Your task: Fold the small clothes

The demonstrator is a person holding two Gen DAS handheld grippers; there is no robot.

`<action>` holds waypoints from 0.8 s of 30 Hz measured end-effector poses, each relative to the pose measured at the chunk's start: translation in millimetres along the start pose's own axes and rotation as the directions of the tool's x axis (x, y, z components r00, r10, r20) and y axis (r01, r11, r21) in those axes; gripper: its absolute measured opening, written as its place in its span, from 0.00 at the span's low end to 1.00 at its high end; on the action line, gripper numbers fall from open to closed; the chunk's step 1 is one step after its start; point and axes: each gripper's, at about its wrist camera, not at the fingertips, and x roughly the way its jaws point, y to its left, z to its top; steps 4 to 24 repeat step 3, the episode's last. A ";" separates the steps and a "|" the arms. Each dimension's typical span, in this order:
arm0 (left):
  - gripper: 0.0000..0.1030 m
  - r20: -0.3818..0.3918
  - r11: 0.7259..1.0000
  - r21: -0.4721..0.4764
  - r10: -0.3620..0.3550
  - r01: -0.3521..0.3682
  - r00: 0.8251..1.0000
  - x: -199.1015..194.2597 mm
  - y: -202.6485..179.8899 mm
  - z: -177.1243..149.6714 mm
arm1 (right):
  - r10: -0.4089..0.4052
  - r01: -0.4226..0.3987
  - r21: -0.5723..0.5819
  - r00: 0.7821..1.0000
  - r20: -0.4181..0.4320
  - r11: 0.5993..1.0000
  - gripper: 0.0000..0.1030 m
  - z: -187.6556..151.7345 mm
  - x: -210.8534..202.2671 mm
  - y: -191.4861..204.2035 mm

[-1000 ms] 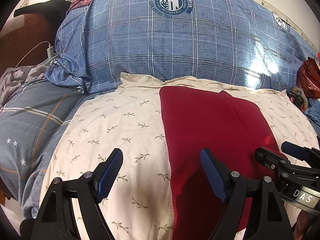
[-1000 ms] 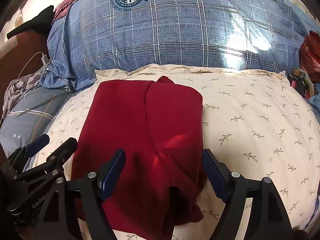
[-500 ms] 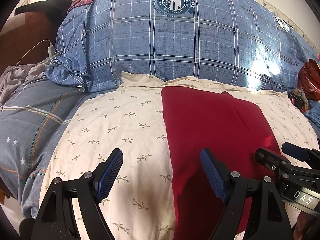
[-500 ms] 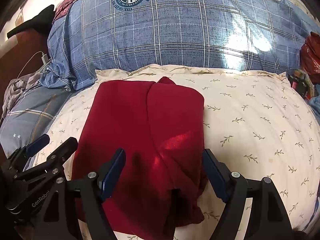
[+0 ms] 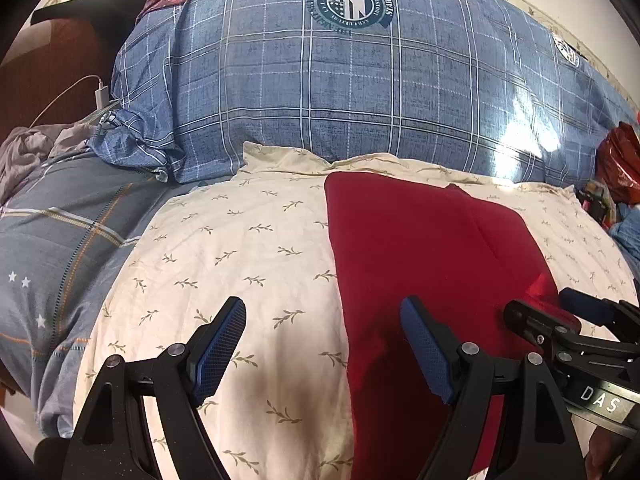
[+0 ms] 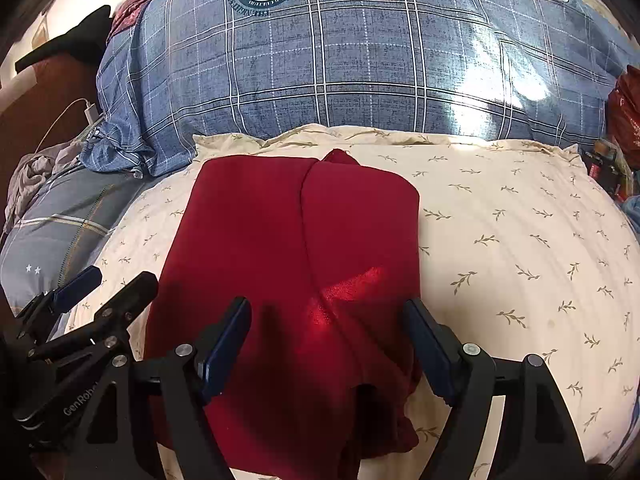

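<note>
A dark red garment [image 6: 296,248] lies folded lengthwise on a cream leaf-print pillow [image 6: 520,240]; it also shows in the left wrist view [image 5: 420,260]. My right gripper [image 6: 328,344] is open, its fingers straddling the garment's near end just above it. My left gripper [image 5: 324,344] is open over the garment's left edge, one finger above the cream pillow [image 5: 240,260], the other above the red cloth. Each gripper shows in the other's view: the right one in the left wrist view [image 5: 560,320], the left one in the right wrist view [image 6: 104,288]. The garment's near hem is hidden behind the fingers.
A large blue plaid pillow [image 6: 360,60] with a round crest lies behind the cream one. A grey-blue bedsheet [image 5: 52,260] spreads left. A white charger cable [image 5: 100,92] and grey cloth [image 5: 28,152] sit far left. A red bag [image 5: 620,160] and clutter are at the right.
Both grippers have drifted slightly; the garment sits a little further right in the left wrist view. Both stay open and the garment has not moved.
</note>
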 end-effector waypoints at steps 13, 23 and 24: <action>0.77 -0.010 1.000 -0.015 -0.009 0.009 1.000 4.7 11.7 6.0 | 0.008 -0.008 0.007 1.000 0.024 1.000 0.77 3.8 -5.8 -7.2; 0.77 -0.010 1.000 -0.015 -0.009 0.009 1.000 4.7 11.7 6.0 | 0.008 -0.008 0.007 1.000 0.024 1.000 0.77 3.8 -5.8 -7.2; 0.77 -0.010 1.000 -0.015 -0.009 0.009 1.000 4.7 11.7 6.0 | 0.008 -0.008 0.007 1.000 0.024 1.000 0.77 3.8 -5.8 -7.2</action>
